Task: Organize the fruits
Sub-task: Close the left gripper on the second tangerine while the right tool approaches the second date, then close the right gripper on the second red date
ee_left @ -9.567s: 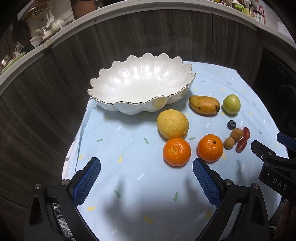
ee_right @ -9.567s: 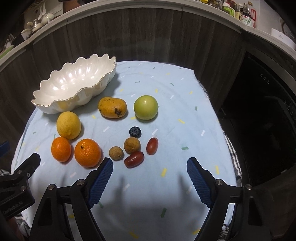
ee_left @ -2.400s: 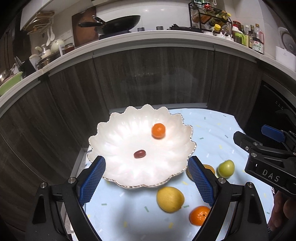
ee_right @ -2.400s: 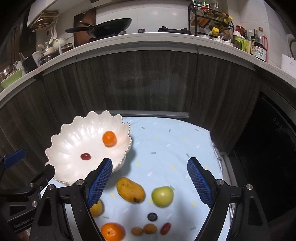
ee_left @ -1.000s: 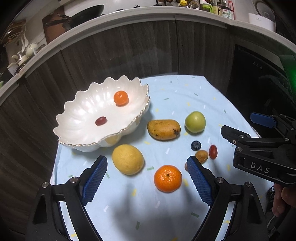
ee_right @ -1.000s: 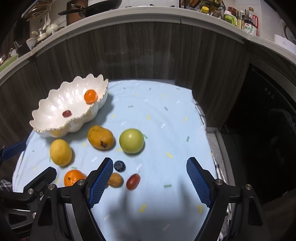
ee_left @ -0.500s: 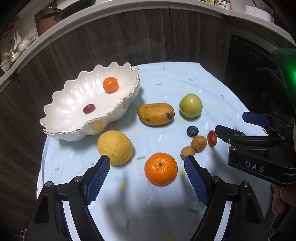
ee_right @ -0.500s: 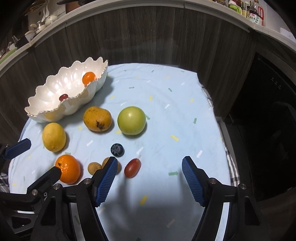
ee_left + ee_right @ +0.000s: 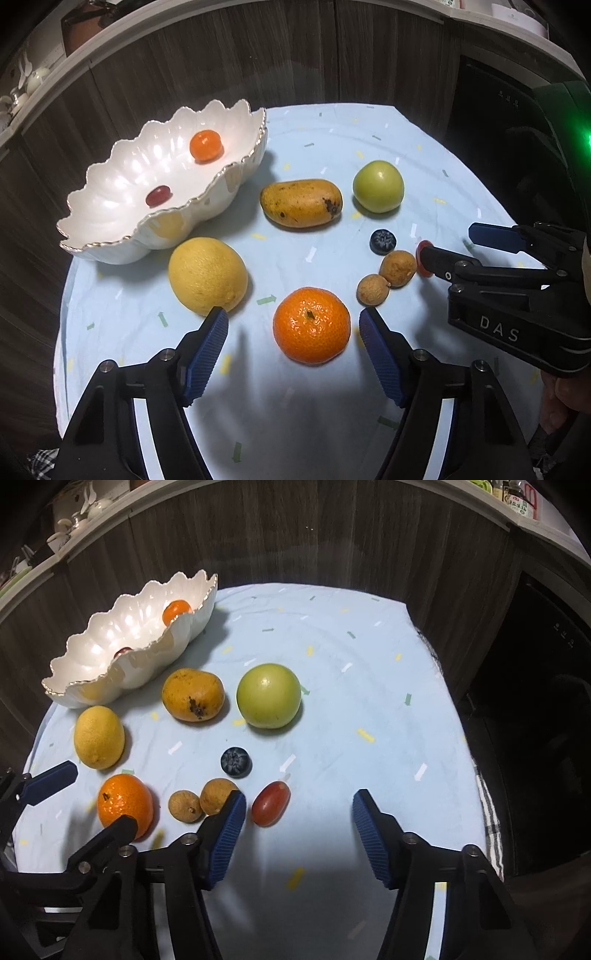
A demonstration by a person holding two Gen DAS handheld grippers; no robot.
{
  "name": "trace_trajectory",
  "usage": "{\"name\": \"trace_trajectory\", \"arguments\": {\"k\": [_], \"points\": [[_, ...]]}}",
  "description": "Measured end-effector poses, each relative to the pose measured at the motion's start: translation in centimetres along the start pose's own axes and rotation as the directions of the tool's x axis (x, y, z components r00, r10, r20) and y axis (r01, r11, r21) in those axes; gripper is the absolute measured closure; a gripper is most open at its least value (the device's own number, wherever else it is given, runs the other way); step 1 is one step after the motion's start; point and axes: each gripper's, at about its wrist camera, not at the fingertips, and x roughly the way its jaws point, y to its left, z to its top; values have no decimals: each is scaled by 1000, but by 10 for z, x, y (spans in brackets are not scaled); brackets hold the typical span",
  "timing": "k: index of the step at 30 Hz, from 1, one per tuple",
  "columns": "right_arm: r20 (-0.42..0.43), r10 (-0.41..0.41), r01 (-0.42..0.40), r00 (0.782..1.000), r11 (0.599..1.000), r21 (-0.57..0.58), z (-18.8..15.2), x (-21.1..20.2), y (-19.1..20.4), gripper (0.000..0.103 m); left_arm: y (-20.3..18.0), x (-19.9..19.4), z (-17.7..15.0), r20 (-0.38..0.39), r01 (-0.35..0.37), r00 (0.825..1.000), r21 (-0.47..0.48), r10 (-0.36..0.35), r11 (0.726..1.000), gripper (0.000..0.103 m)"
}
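Note:
A white scalloped bowl [image 9: 110,243] at the left holds a small orange [image 9: 205,145] and a red grape [image 9: 158,195]. On the blue cloth lie a lemon [image 9: 207,275], a mango [image 9: 301,203], a green apple [image 9: 377,186], a blueberry [image 9: 383,241], two brown longans [image 9: 398,268] and an orange [image 9: 311,325]. My left gripper [image 9: 293,325] straddles the orange, jaws closing, pads clear of it. My right gripper [image 9: 297,806] hovers just over a red grape [image 9: 270,808], which lies between its closing jaws without touching the pads.
The round table's cloth [image 9: 369,635] ends close to dark wood cabinet fronts [image 9: 258,62] behind and a dark appliance front [image 9: 535,701] at the right. A person's hand [image 9: 565,398] holds the right gripper's handle.
Both grippers have come down toward the fruit and their jaws have narrowed. The left now frames the orange, the right frames the red grape.

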Motion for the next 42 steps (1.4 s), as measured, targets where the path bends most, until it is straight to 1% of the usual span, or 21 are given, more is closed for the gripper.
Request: {"name": "trace_trajectory", "arguments": {"k": [1, 5, 8, 10, 16, 18, 20, 23, 24, 25, 32, 42], "points": [[-4, 2, -2, 1000, 1000, 2, 0, 1, 0, 49, 0, 2, 0, -5, 3, 1000, -2, -3, 1000, 32], [-4, 10, -10, 1000, 1000, 0, 0, 3, 3, 49, 1, 7, -2, -16, 12, 1000, -10, -12, 1000, 32], [-7, 21, -21, 1000, 1000, 0, 0, 6, 7, 52, 1, 10, -2, -27, 19, 999, -18, -19, 1000, 37], [-11, 18, -18, 1000, 1000, 0, 1, 7, 8, 54, 1, 13, -2, -33, 29, 999, -24, -30, 999, 38], [-18, 41, -41, 999, 999, 2, 2, 14, 13, 62, -2, 19, -3, -49, 51, 997, -26, -52, 998, 48], [-15, 41, -41, 999, 999, -1, 2, 15, 15, 63, -3, 21, -4, -55, 58, 997, -25, -60, 998, 53], [-12, 46, -46, 999, 999, -2, 2, 15, 16, 66, -4, 22, -5, -56, 64, 996, -24, -65, 998, 55], [-8, 59, -59, 998, 998, -6, 2, 16, 18, 73, -4, 22, -6, -54, 64, 996, -27, -65, 998, 56], [-9, 66, -66, 998, 998, -8, 2, 16, 19, 77, -4, 22, -6, -54, 66, 996, -29, -67, 997, 56], [-8, 65, -65, 998, 998, -10, 2, 16, 20, 78, -4, 22, -7, -54, 67, 996, -30, -68, 997, 56], [-6, 73, -73, 997, 997, 6, 2, 16, 19, 79, -3, 21, -7, -54, 70, 996, -36, -72, 997, 57], [23, 73, -73, 997, 997, 17, 4, 2, 16, 79, -3, 11, -6, -26, 66, 997, -33, -67, 997, 58]]}}
